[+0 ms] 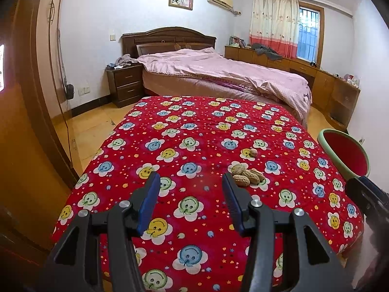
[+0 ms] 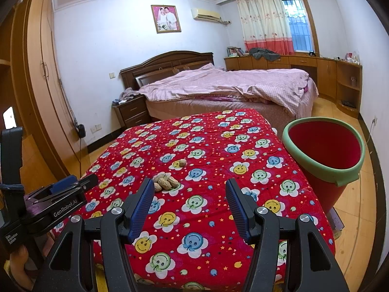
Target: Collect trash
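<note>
A small pile of peanuts [image 1: 246,174] lies on the red smiley-flower cloth [image 1: 194,131], with one lone peanut [image 1: 253,152] just beyond it. The pile [image 2: 166,181] and the lone peanut [image 2: 182,162] also show in the right wrist view. My left gripper [image 1: 190,182] is open and empty above the cloth, its right finger tip just left of the pile. My right gripper [image 2: 189,189] is open and empty, the pile just beyond its left finger tip. A red bin with a green rim [image 2: 324,147] stands beside the cloth's right edge; it also shows in the left wrist view [image 1: 345,157].
The cloth covers a low table [image 2: 218,146] standing on a wooden floor. A bed with a pink quilt [image 1: 218,73] lies behind it. A dark nightstand [image 1: 125,85] is at back left, a wardrobe [image 1: 24,97] on the left, cabinets [image 2: 328,73] on the right.
</note>
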Action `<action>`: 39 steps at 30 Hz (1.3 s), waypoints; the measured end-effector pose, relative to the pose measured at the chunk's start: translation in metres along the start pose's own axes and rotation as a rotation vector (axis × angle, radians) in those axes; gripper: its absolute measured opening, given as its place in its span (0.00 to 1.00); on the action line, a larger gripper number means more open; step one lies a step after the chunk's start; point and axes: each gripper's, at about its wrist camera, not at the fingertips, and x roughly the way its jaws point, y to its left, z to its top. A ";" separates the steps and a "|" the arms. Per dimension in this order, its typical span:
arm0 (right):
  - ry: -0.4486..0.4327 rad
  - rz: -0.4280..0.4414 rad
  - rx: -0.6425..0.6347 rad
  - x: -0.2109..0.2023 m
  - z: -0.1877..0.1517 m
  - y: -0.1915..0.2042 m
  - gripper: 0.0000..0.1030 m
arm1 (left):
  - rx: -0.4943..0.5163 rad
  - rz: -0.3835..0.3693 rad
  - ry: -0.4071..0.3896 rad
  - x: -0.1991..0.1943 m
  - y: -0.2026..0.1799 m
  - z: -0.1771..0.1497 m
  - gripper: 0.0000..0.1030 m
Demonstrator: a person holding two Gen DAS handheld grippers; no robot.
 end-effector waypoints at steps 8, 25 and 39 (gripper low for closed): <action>0.001 0.001 0.000 0.000 -0.001 0.000 0.60 | 0.000 0.006 -0.011 -0.002 0.000 0.000 0.51; 0.001 0.001 0.001 0.000 0.000 0.000 0.60 | -0.001 0.010 -0.017 -0.003 0.002 0.002 0.51; 0.002 0.001 0.000 0.000 0.000 0.000 0.60 | -0.001 0.009 -0.018 -0.003 0.002 0.001 0.51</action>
